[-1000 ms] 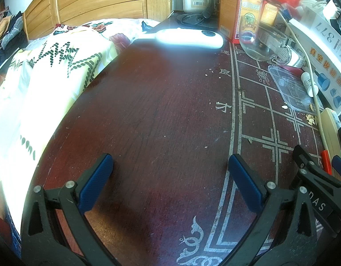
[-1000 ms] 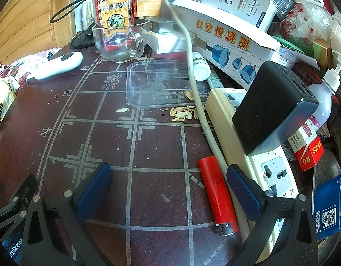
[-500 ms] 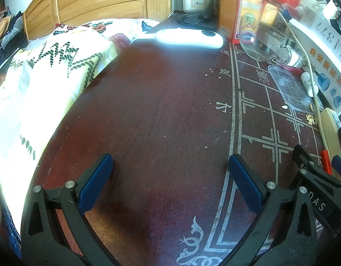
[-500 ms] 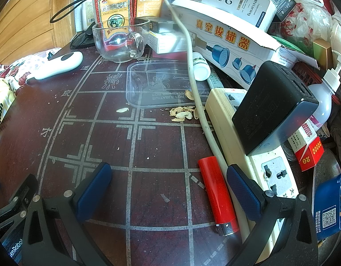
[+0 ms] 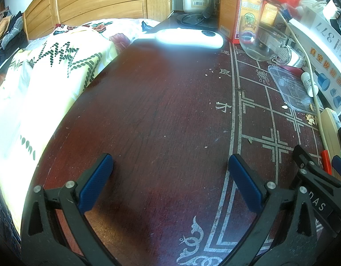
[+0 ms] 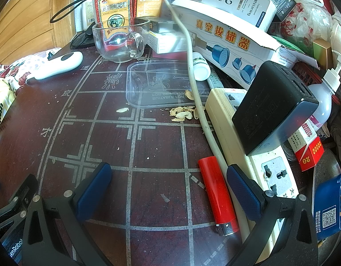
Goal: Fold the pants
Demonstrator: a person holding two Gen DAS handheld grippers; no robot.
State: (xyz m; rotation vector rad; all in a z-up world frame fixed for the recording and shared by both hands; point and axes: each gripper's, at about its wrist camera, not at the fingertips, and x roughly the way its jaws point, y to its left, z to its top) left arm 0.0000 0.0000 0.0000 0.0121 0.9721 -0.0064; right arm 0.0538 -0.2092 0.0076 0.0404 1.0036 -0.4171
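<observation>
Pants: no pants can be seen for sure in either view. Some patterned cloth [image 5: 59,66] lies on the bed, upper left of the left view. It may or may not be them.
Left gripper [image 5: 170,177]: wide open, holding nothing, low over the dark table [image 5: 159,110].
Right gripper [image 6: 168,181]: wide open too, holding nothing.
Nearer one: the left gripper is closer to the cloth.
In the way: a red lighter [image 6: 217,192], a power strip [image 6: 254,159], a glass cup [image 6: 119,42] and boxes crowd the right side.
</observation>
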